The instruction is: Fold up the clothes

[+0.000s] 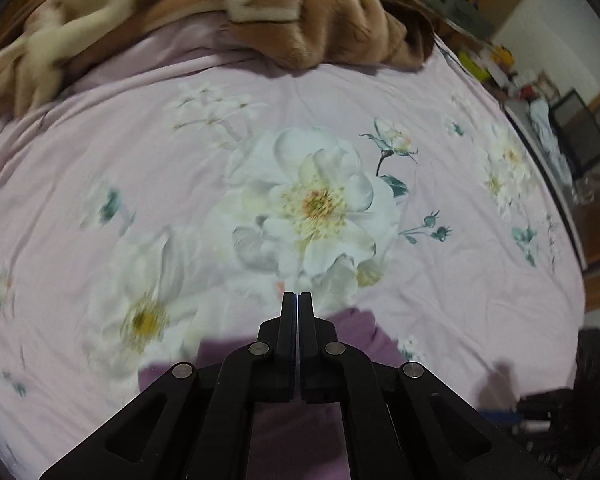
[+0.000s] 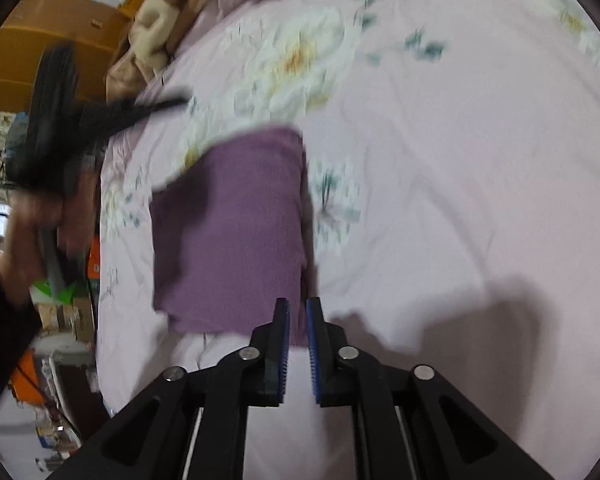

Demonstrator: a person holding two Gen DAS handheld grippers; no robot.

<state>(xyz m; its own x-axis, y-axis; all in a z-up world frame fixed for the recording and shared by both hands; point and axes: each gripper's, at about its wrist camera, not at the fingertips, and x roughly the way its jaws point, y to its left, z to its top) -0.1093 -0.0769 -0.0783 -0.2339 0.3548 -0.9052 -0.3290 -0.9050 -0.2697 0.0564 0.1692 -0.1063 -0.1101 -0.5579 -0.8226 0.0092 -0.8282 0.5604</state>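
A folded purple cloth (image 2: 236,232) lies flat on the pink flowered bed sheet (image 2: 460,160). My right gripper (image 2: 298,308) hovers over the cloth's near right corner; its blue pads stand a little apart with nothing between them. My left gripper (image 1: 298,300) is shut and empty, above the sheet just past the cloth's far edge (image 1: 358,330). In the right wrist view the left gripper (image 2: 172,102) is a black blur held by a hand (image 2: 32,216) at the left, above the bed.
A brown and cream plush blanket (image 1: 320,20) is heaped along the far side of the bed. Cluttered shelves and a dark crate (image 1: 580,128) stand beyond the bed's right edge. Boxes (image 2: 68,312) sit on the floor by the bed's left edge.
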